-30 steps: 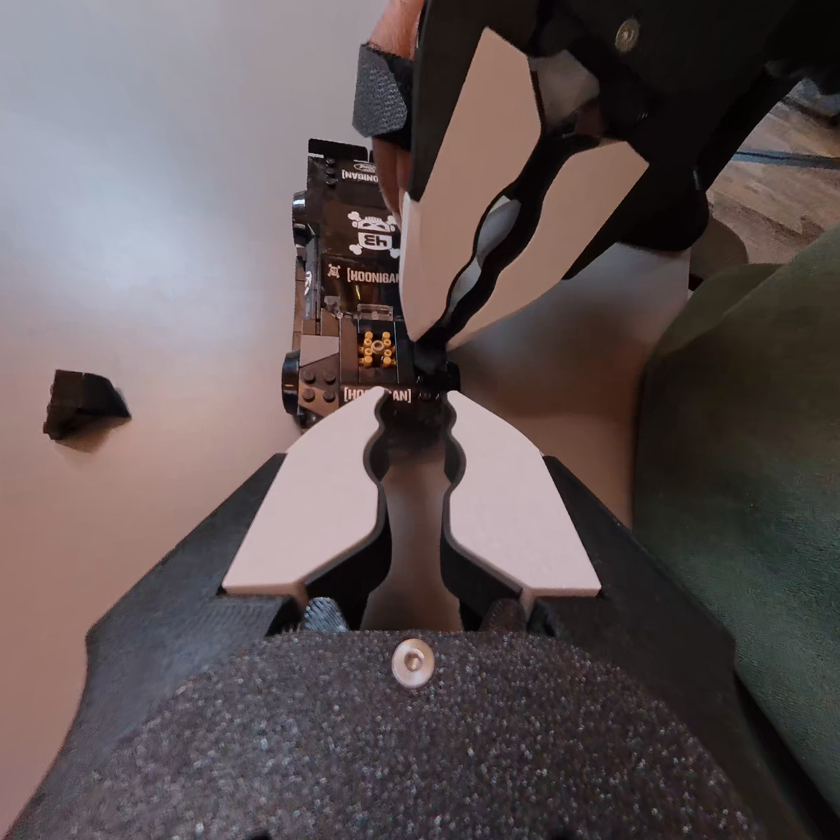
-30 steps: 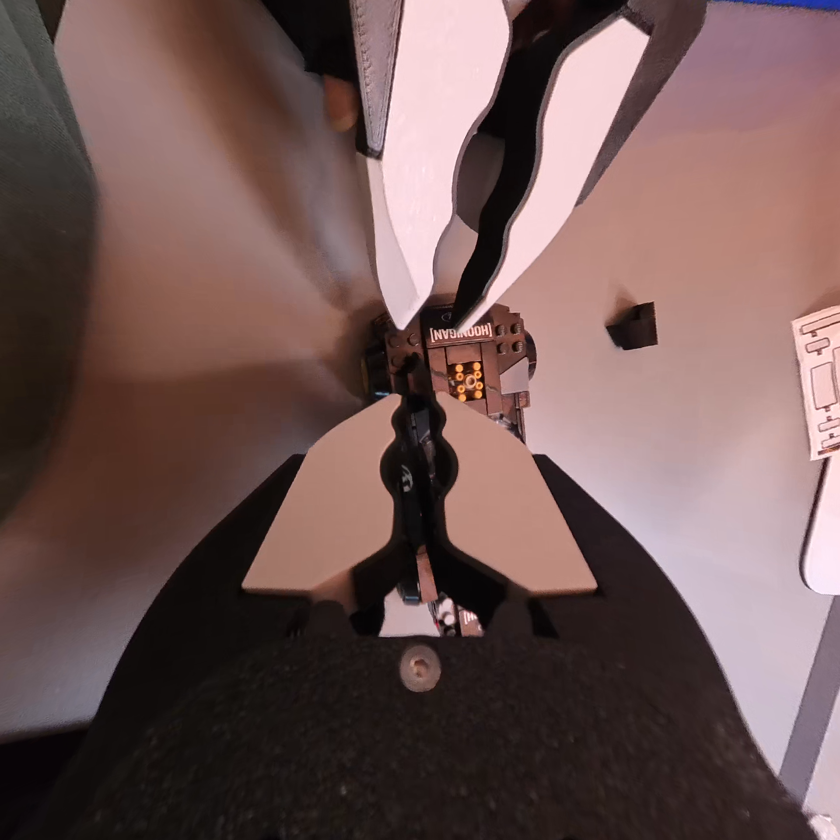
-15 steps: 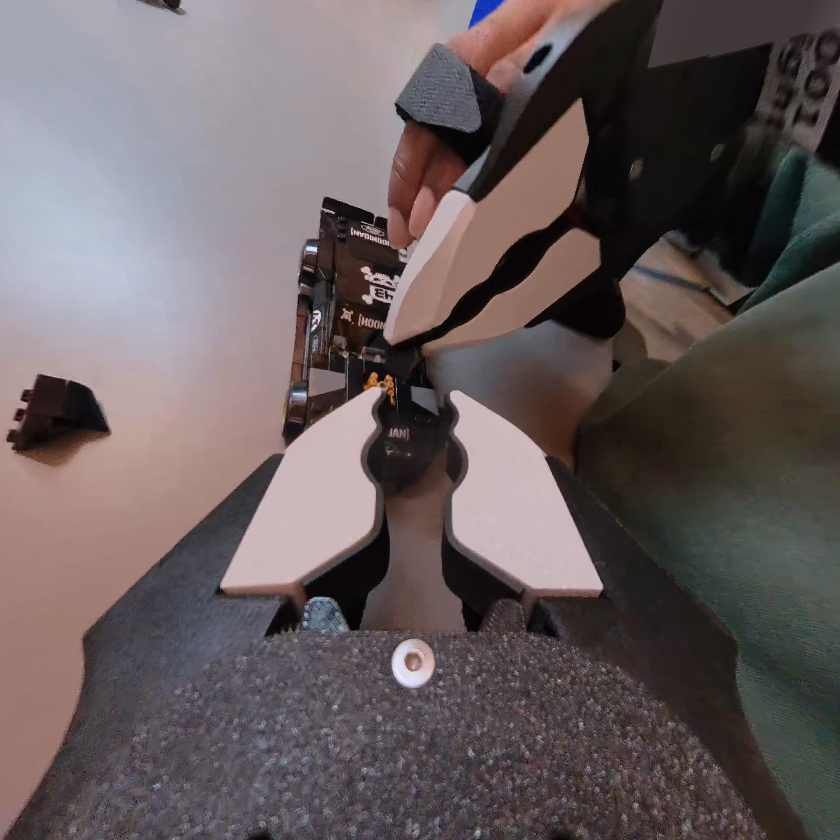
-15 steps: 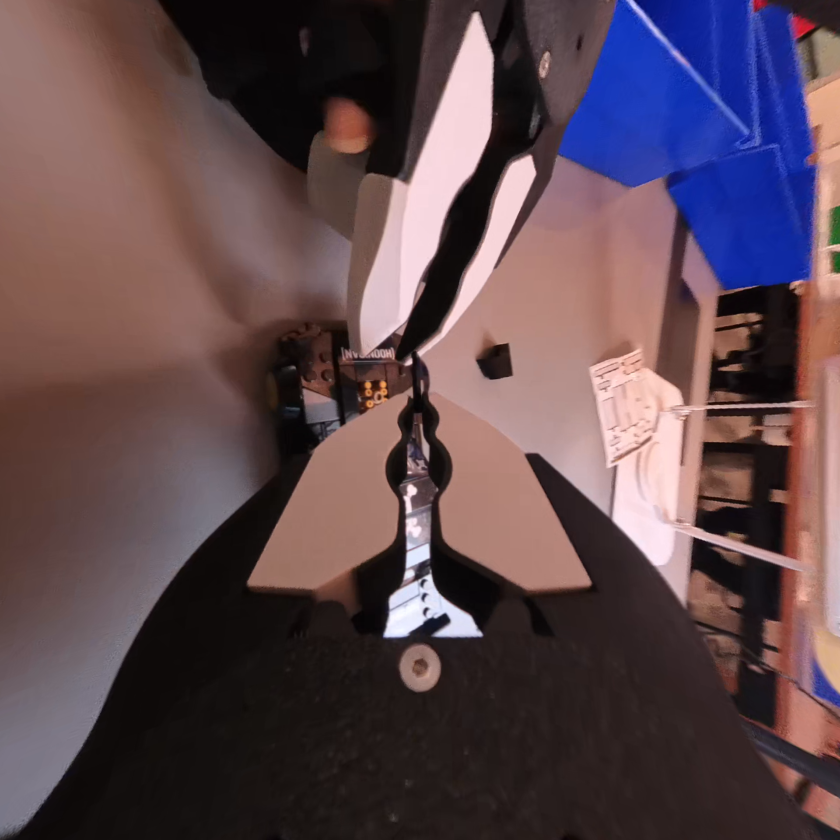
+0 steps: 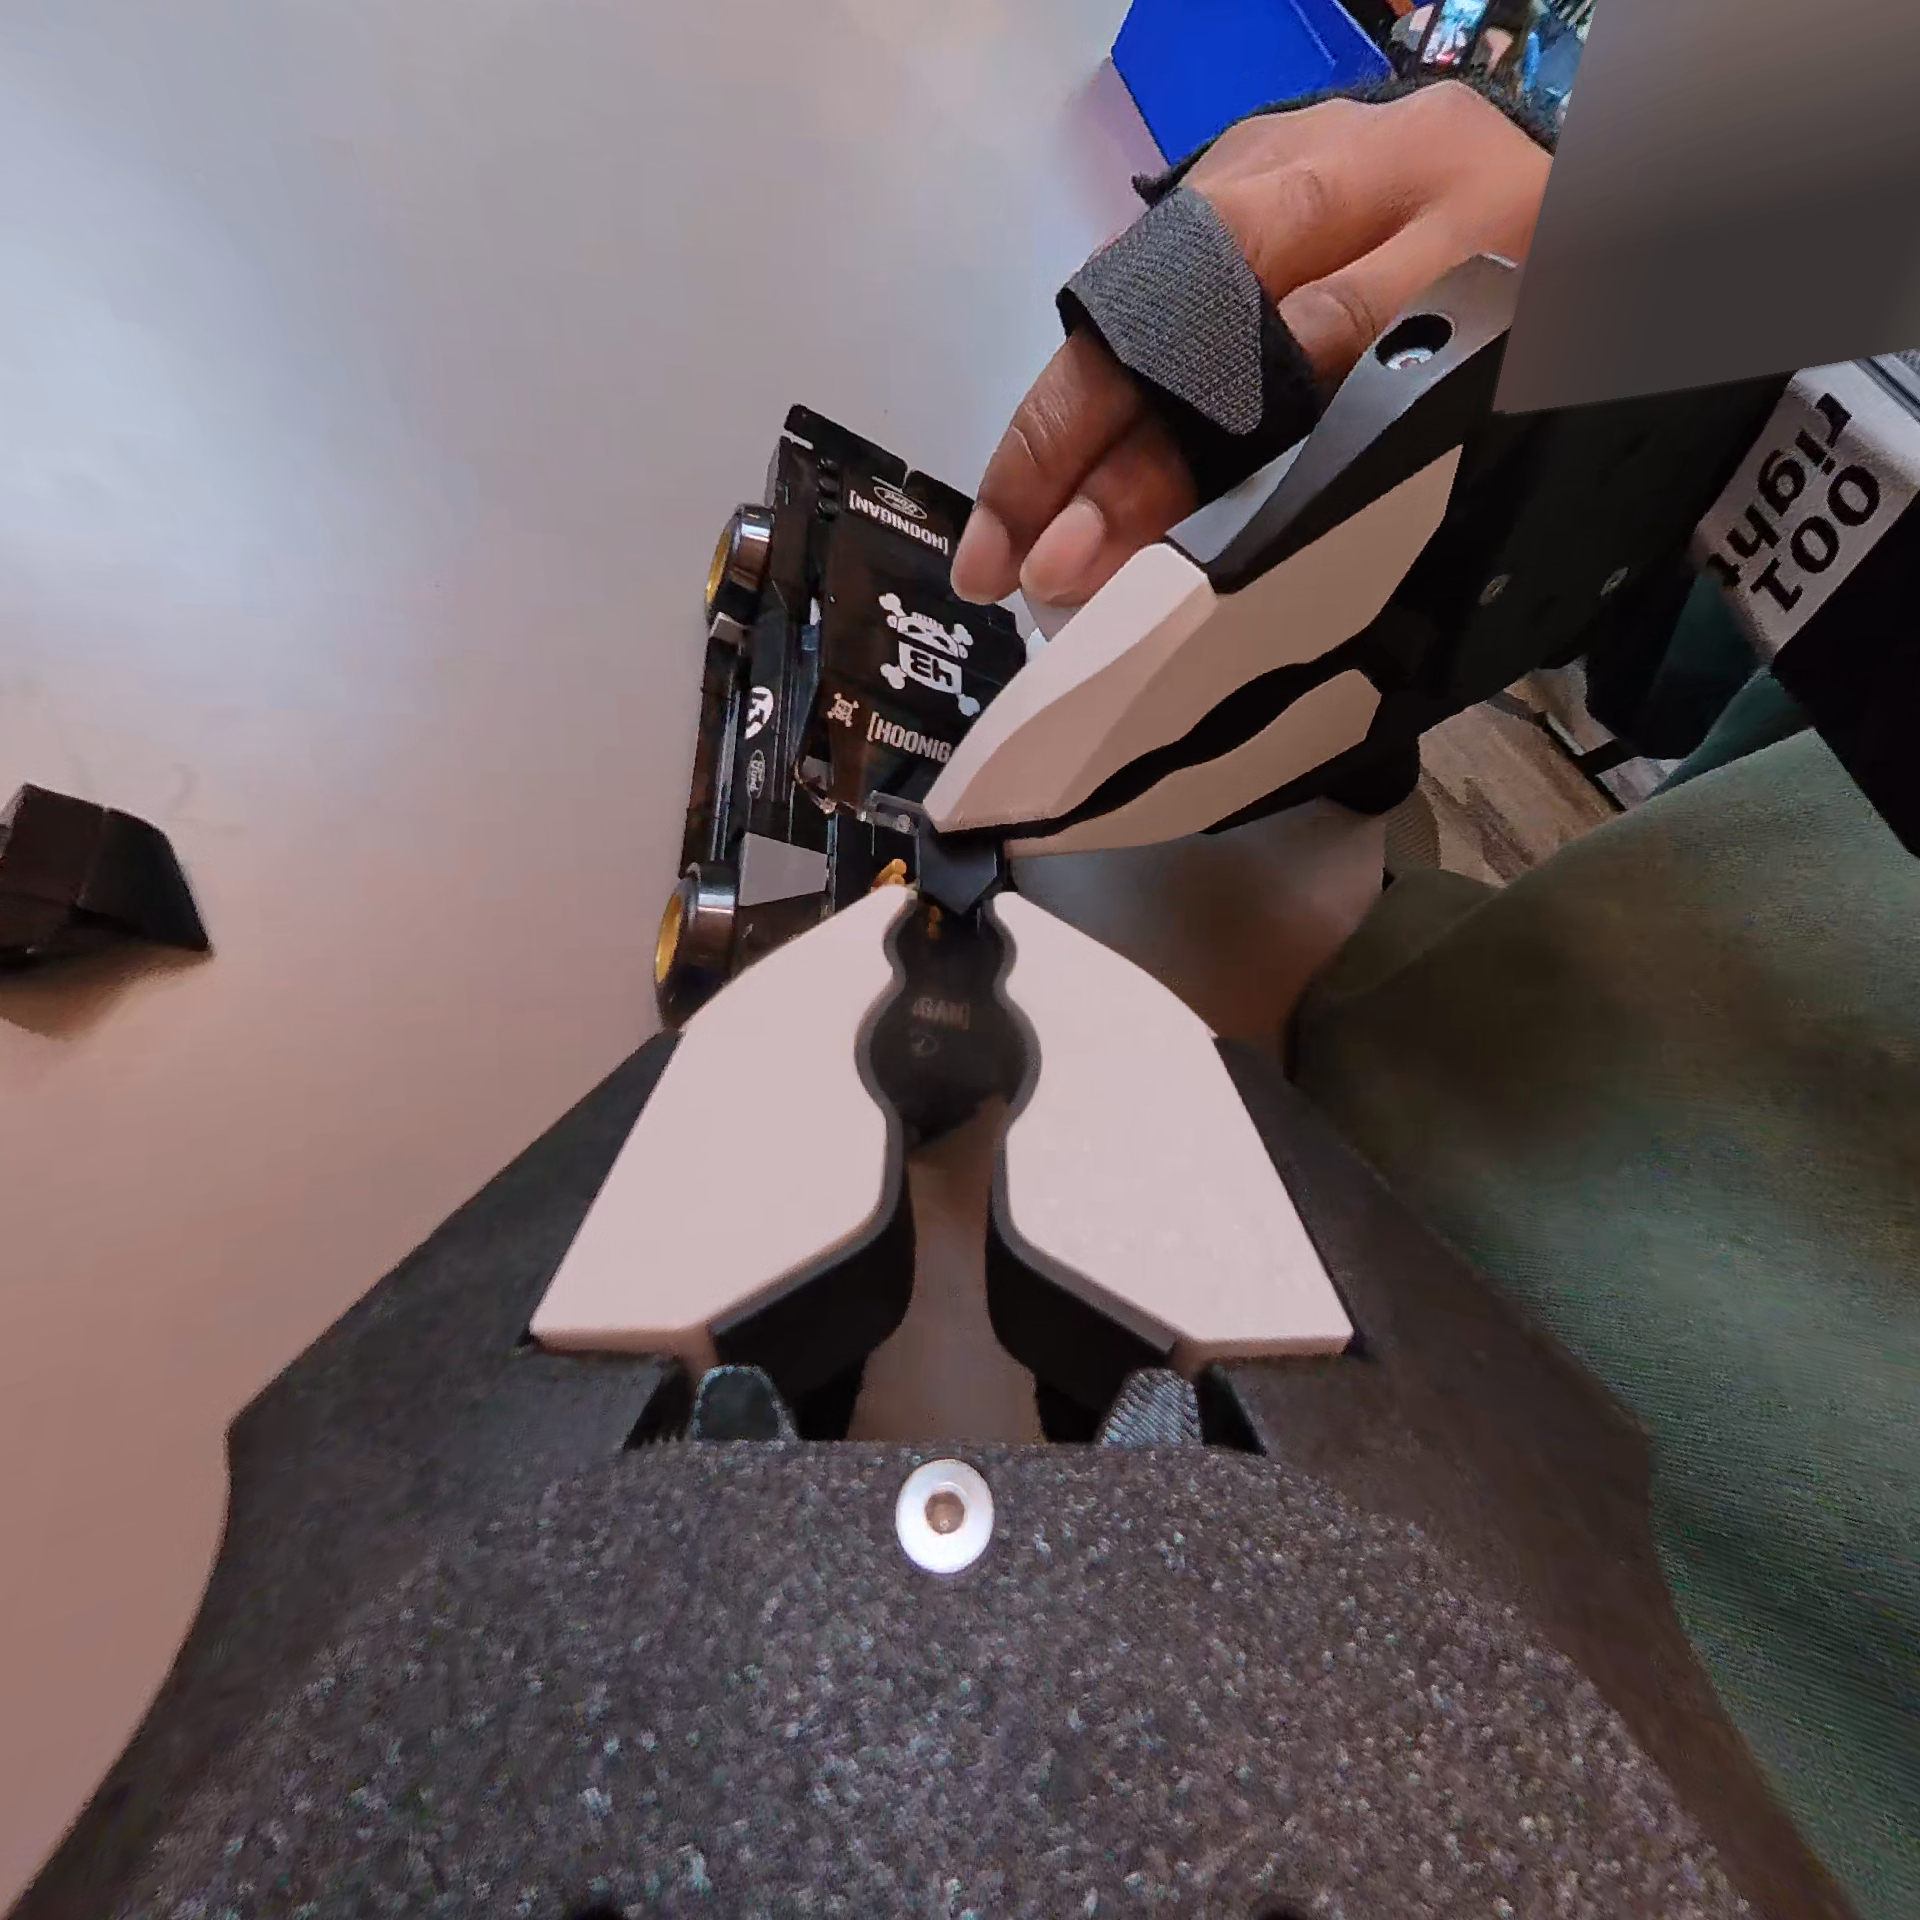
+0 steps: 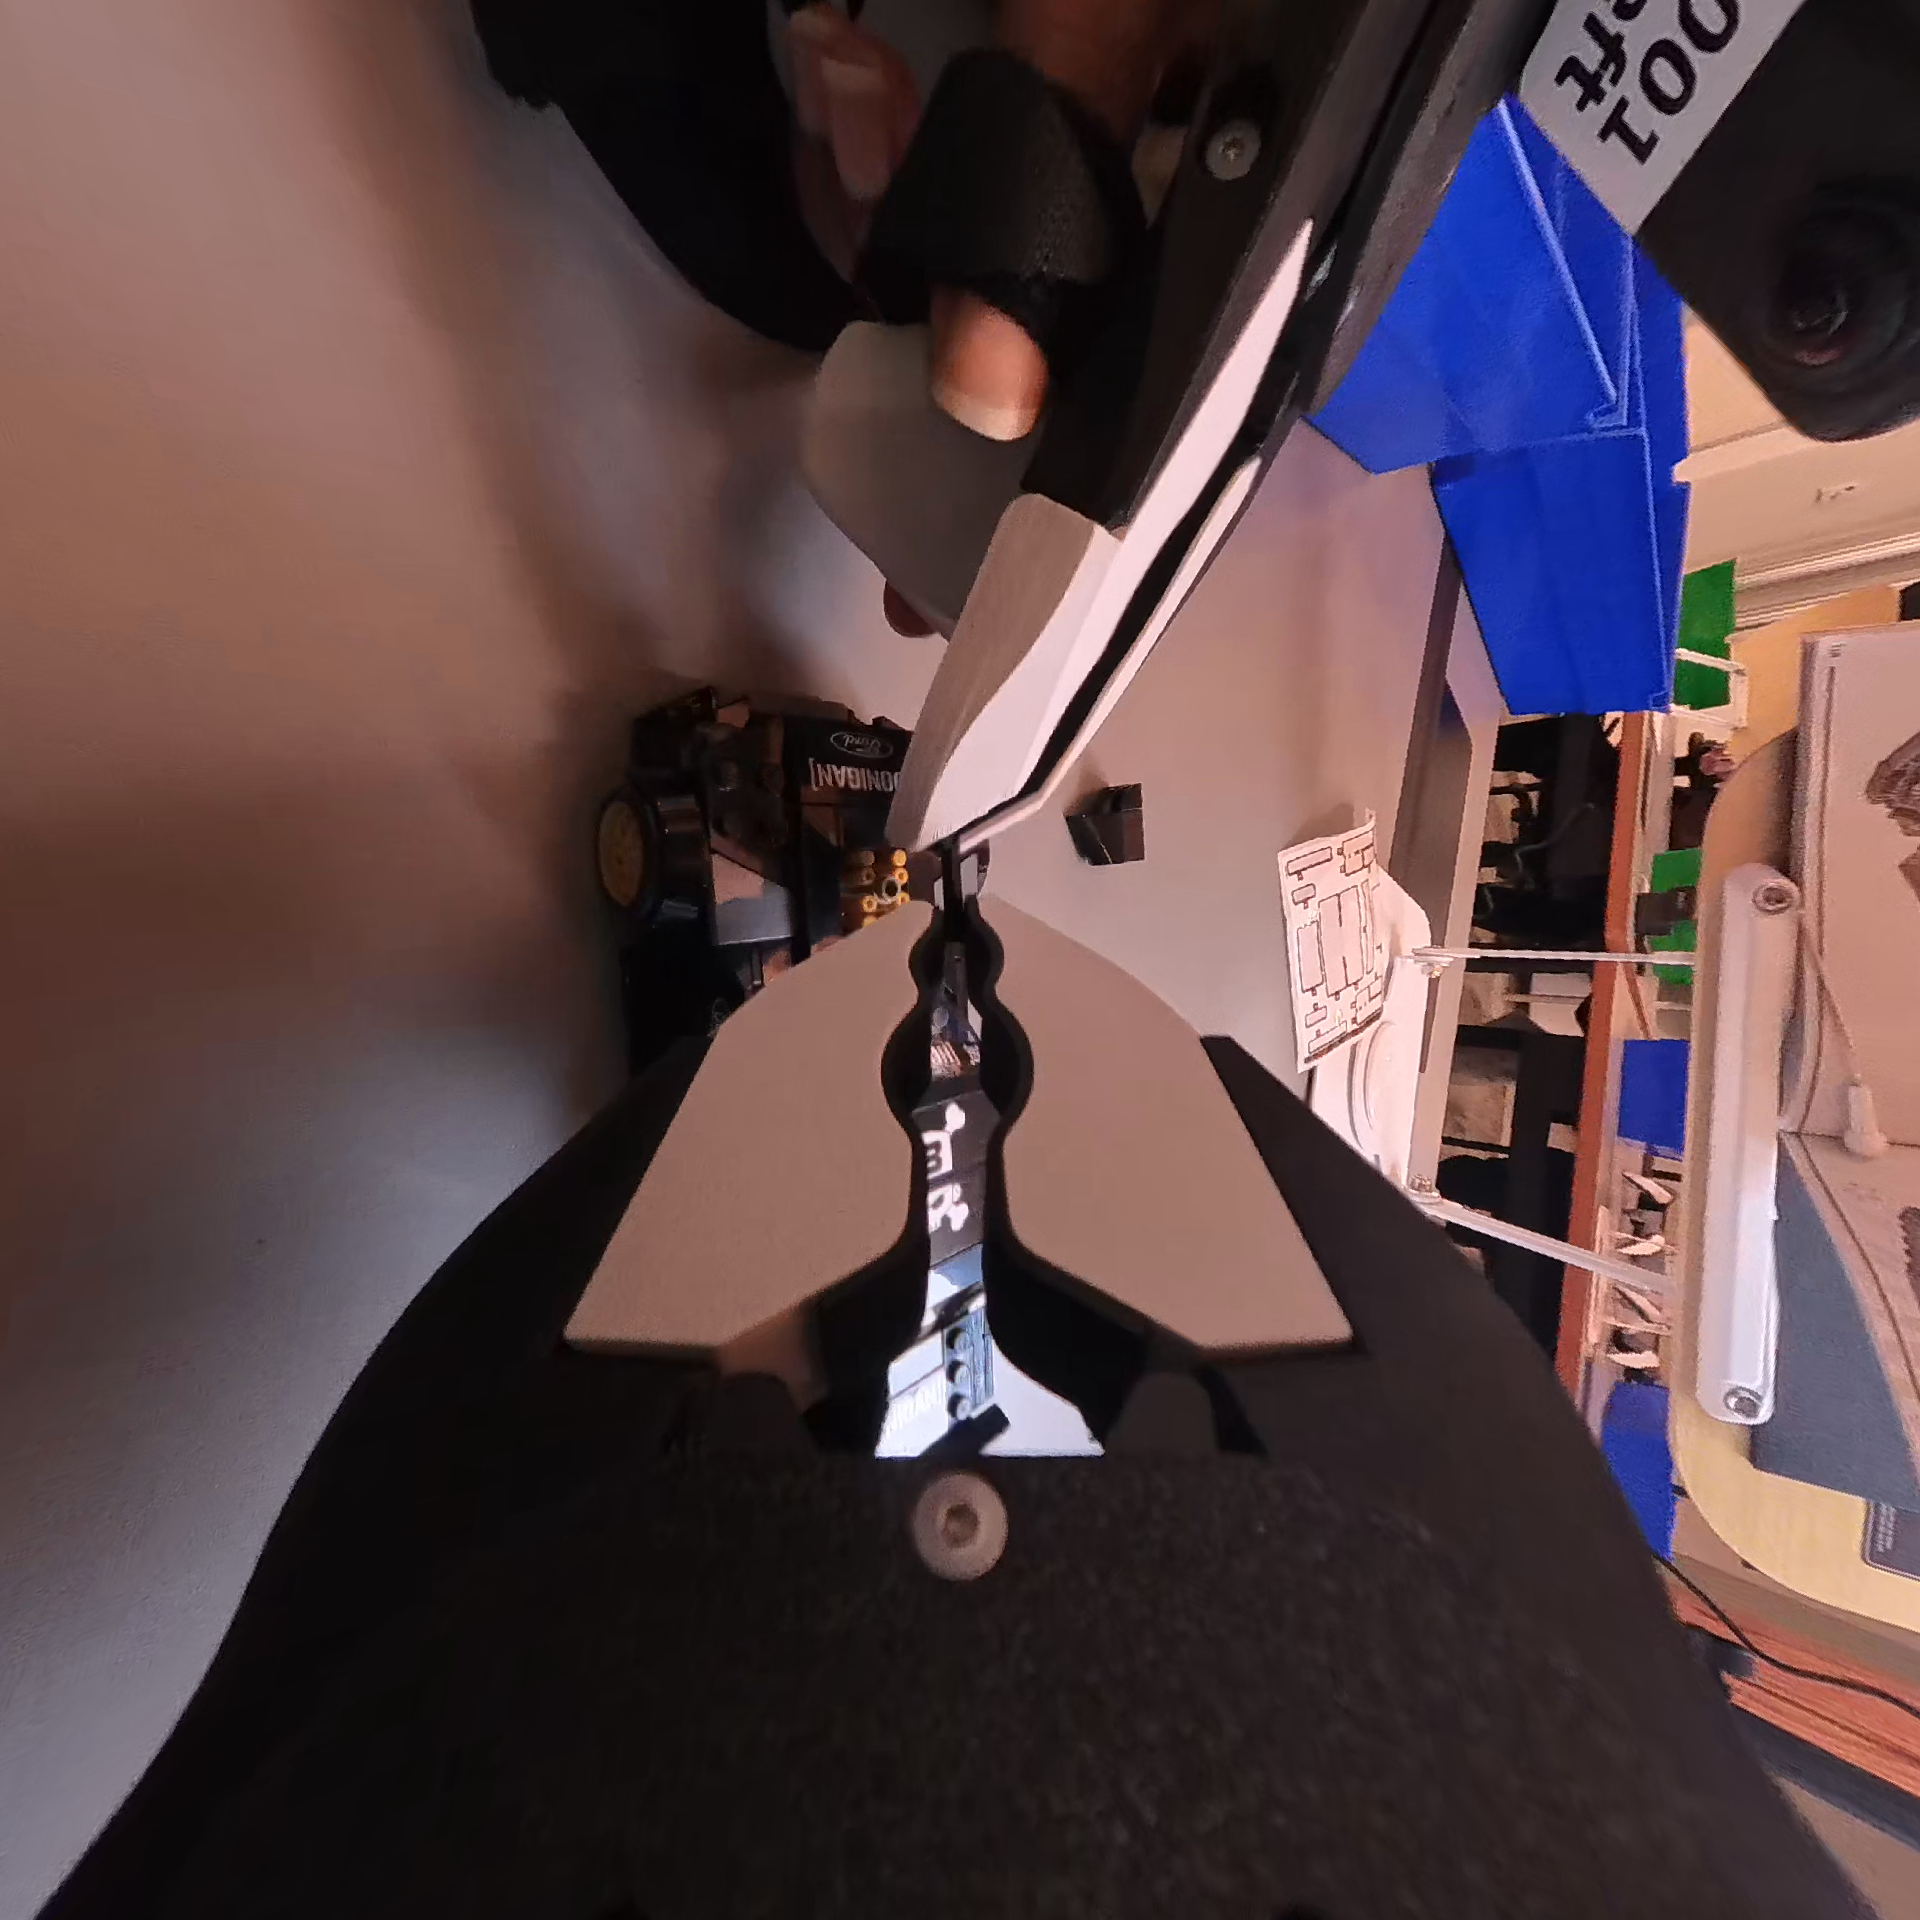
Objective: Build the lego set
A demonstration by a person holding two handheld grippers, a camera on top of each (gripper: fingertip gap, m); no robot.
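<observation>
The black lego car [image 5: 862, 707] with white markings and yellow wheel hubs is tipped, its wheels turned toward the white table [image 5: 312, 416]. My left gripper [image 5: 951, 909] is shut on the car's near end, which fills the gap between its fingers. My right gripper [image 5: 966, 831] comes in from the upper right, shut on a small black piece [image 5: 961, 873] at that same end. In the right wrist view the right gripper [image 6: 956, 909] pinches the thin black piece [image 6: 956, 883]. The left gripper [image 6: 940, 831] meets it from above and the car [image 6: 748, 831] lies behind.
A loose black brick [image 5: 94, 894] lies on the table to the left; it also shows in the right wrist view [image 6: 1107, 826]. A sticker sheet [image 6: 1335, 956] and blue bins [image 6: 1538, 416] are at the table's far side. Green fabric [image 5: 1662, 1143] borders the table edge. My left and right fingertips are right by each other. It is some 11 cm from my left tips to the loose black brick [image 5: 94, 894]. The right camera catches it too, in the right wrist view [image 6: 1118, 819].
Both grippers and the car have tilted together, so the wheels now show. The right gripper has swung lower to the right. Both grips hold.
</observation>
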